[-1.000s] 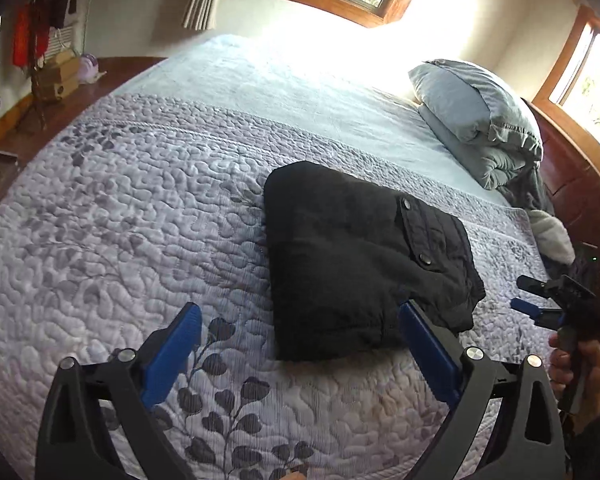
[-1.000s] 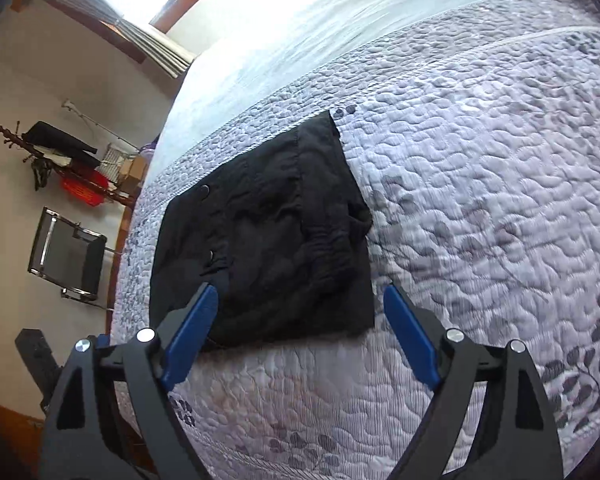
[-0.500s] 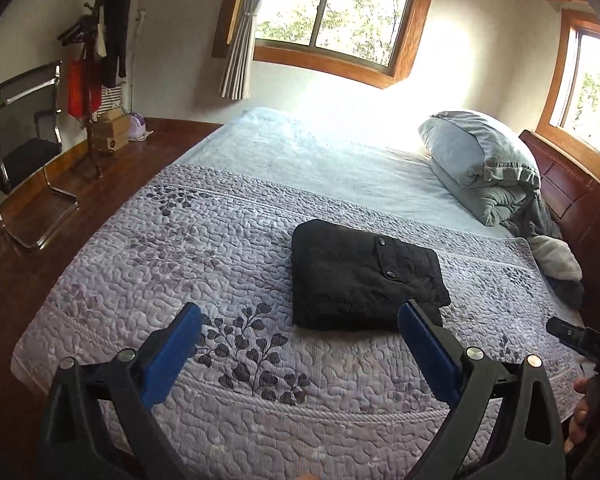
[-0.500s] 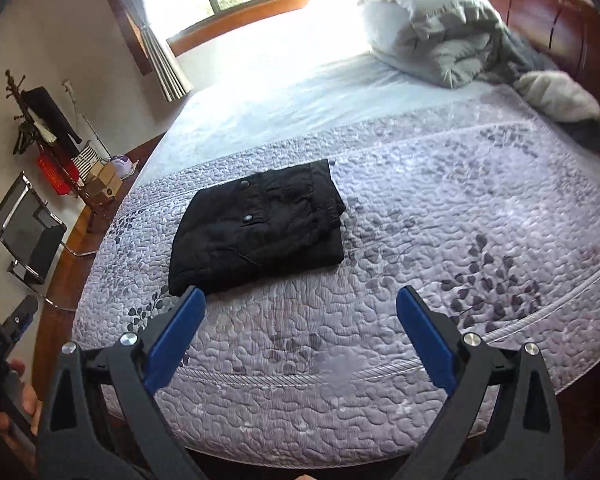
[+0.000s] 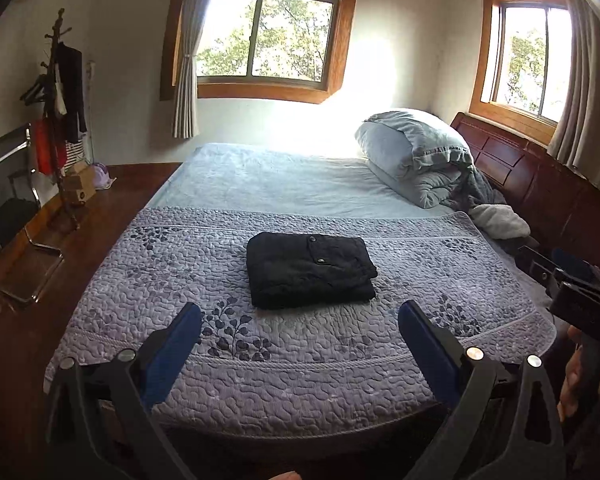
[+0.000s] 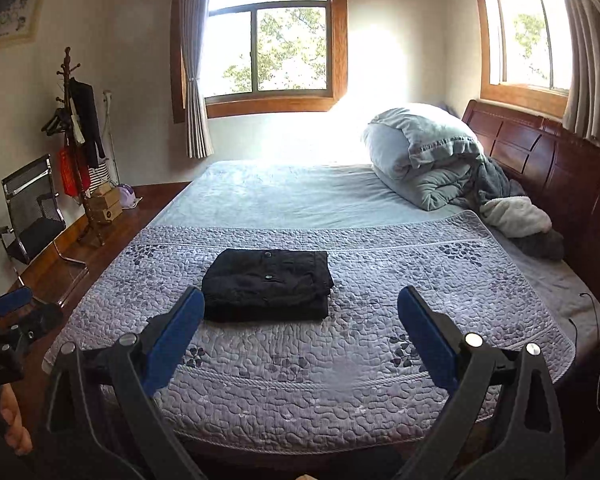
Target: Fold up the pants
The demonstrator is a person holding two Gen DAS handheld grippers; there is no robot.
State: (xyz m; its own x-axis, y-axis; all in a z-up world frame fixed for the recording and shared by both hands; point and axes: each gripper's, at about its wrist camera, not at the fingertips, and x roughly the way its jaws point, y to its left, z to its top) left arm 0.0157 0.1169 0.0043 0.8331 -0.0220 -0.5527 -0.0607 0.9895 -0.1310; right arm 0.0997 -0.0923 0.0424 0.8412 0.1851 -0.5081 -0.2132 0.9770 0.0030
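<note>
The bed [image 5: 260, 184] fills both views, its near half covered by a lavender quilted bedspread [image 5: 300, 368] with a leaf print, its far half by a pale blue sheet [image 6: 284, 196]. Only the right wrist view shows the full run of the dark wooden headboard [image 6: 540, 148] and a framed picture [image 6: 12, 16] high on the left wall; the left wrist view crops the headboard behind the window curtain. A rolled grey-blue duvet [image 5: 416, 152] sits at the head of the bed, and a coat rack [image 6: 76, 140] and a mesh chair [image 6: 32, 208] stand by the left wall.

The black pants [image 5: 310, 270] lie folded into a compact rectangle on the bedspread, a buttoned pocket flap on top, well apart from both tools. The left gripper [image 5: 300, 344] has its blue pads spread wide with nothing between them; the right gripper [image 6: 300, 328] is likewise spread and empty. Each camera catches the other tool at its edge.

A second ago both grippers were low over the bed with the pants nearly between the pads; since then they have pulled back and risen, so the whole room shows. The pants have not moved.
</note>
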